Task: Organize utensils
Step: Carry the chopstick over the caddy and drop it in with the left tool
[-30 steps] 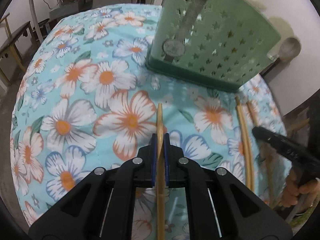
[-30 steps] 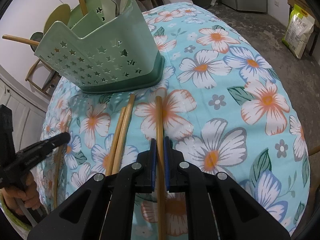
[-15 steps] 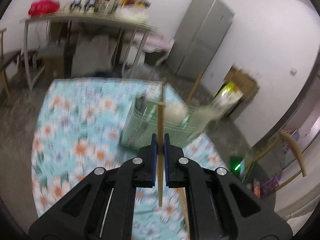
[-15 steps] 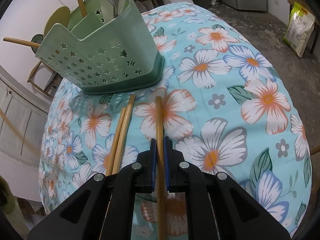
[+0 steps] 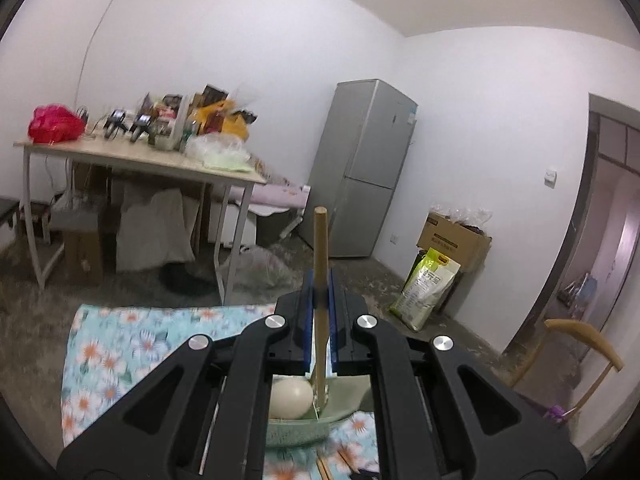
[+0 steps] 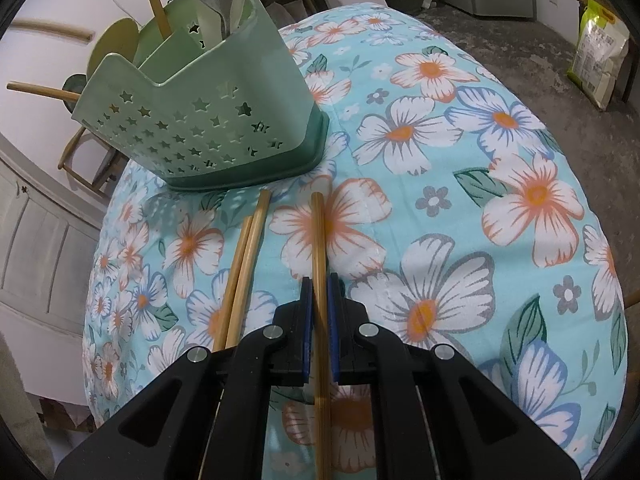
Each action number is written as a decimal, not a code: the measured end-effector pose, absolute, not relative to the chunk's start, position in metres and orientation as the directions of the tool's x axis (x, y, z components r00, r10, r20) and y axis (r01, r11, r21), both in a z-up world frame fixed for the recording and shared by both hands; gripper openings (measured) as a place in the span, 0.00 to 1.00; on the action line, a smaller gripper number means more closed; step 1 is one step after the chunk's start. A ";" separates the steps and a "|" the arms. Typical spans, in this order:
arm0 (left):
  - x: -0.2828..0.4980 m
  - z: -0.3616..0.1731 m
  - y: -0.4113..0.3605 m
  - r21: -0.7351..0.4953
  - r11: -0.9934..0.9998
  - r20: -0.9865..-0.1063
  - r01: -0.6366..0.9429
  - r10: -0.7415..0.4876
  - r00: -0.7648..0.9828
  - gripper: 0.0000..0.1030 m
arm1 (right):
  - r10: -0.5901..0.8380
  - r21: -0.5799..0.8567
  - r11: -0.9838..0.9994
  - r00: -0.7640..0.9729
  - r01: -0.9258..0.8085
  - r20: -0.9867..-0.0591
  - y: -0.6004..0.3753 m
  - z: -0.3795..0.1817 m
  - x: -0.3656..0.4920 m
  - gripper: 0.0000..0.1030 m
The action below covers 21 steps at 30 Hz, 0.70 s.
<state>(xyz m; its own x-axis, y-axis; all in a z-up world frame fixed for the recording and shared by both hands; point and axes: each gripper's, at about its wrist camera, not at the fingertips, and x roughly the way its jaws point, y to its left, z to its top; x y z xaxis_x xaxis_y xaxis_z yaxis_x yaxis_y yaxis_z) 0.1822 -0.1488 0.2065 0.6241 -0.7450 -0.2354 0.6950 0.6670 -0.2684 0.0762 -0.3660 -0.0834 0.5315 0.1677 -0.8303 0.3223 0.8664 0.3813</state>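
The left gripper [image 5: 320,280] is clamped on a wooden chopstick [image 5: 320,240] that stands nearly upright, its long axis running from 12 to 6 o'clock in the left wrist view. Its blunt end pokes above the blue pads; its lower end drops toward the green utensil holder [image 5: 304,426] directly beneath, where it is hard to tell whether the tip is inside a compartment. A pale spoon bowl [image 5: 291,396] sits in the holder, partly hidden by the gripper body.

The right gripper [image 6: 320,292] is closed on a second chopstick [image 6: 319,240] lying flat on the floral-clothed worktop [image 6: 500,200], pointing at 12 o'clock toward the holder [image 6: 208,120], its far tip just short of the base. Its near end is cut off at the frame's bottom. Two more chopsticks [image 6: 246,264] lie side by side at the gripper's 11 o'clock, touching each other.
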 end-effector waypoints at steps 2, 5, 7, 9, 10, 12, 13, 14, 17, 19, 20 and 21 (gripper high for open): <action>0.187 0.198 -0.163 -0.233 0.681 -0.247 0.694 -0.732 0.636 0.05 | 0.171 0.384 0.865 0.532 0.322 -0.830 -0.367 -0.083 0.076 0.08; 0.190 0.184 -0.176 -0.198 0.698 -0.255 0.689 -0.715 0.651 0.06 | 0.173 0.388 0.863 0.532 0.323 -0.829 -0.367 -0.083 0.076 0.08; 0.190 0.175 -0.182 -0.151 0.718 -0.254 0.679 -0.692 0.675 0.06 | 0.175 0.389 0.863 0.532 0.323 -0.829 -0.368 -0.083 0.076 0.08; 0.187 0.170 -0.188 -0.094 0.747 -0.256 0.658 -0.657 0.709 0.05 | 0.174 0.388 0.863 0.532 0.322 -0.829 -0.368 -0.084 0.076 0.08; 0.187 0.167 -0.192 -0.047 0.770 -0.265 0.636 -0.623 0.736 0.05 | 0.174 0.388 0.863 0.532 0.322 -0.829 -0.368 -0.084 0.076 0.08; 0.187 0.164 -0.191 -0.028 0.777 -0.270 0.629 -0.612 0.744 0.05 | 0.174 0.389 0.863 0.533 0.323 -0.828 -0.368 -0.084 0.076 0.08; 0.187 0.164 -0.191 -0.026 0.779 -0.268 0.627 -0.609 0.746 0.05 | 0.174 0.388 0.863 0.533 0.323 -0.828 -0.368 -0.084 0.076 0.08; 0.186 0.164 -0.190 -0.026 0.780 -0.266 0.626 -0.609 0.747 0.05 | 0.173 0.388 0.863 0.533 0.323 -0.828 -0.367 -0.084 0.076 0.08; 0.187 0.159 -0.189 -0.046 0.775 -0.272 0.630 -0.616 0.739 0.05 | 0.174 0.387 0.864 0.532 0.322 -0.829 -0.368 -0.084 0.076 0.08; 0.190 0.152 -0.190 -0.059 0.773 -0.295 0.632 -0.618 0.729 0.05 | 0.174 0.388 0.863 0.531 0.323 -0.829 -0.368 -0.084 0.076 0.08; 0.192 0.147 -0.191 -0.069 0.770 -0.313 0.634 -0.620 0.719 0.05 | 0.174 0.387 0.864 0.531 0.322 -0.829 -0.368 -0.084 0.076 0.08; 0.195 0.143 -0.190 -0.093 0.768 -0.331 0.633 -0.624 0.708 0.05 | 0.174 0.387 0.864 0.531 0.321 -0.829 -0.368 -0.084 0.076 0.08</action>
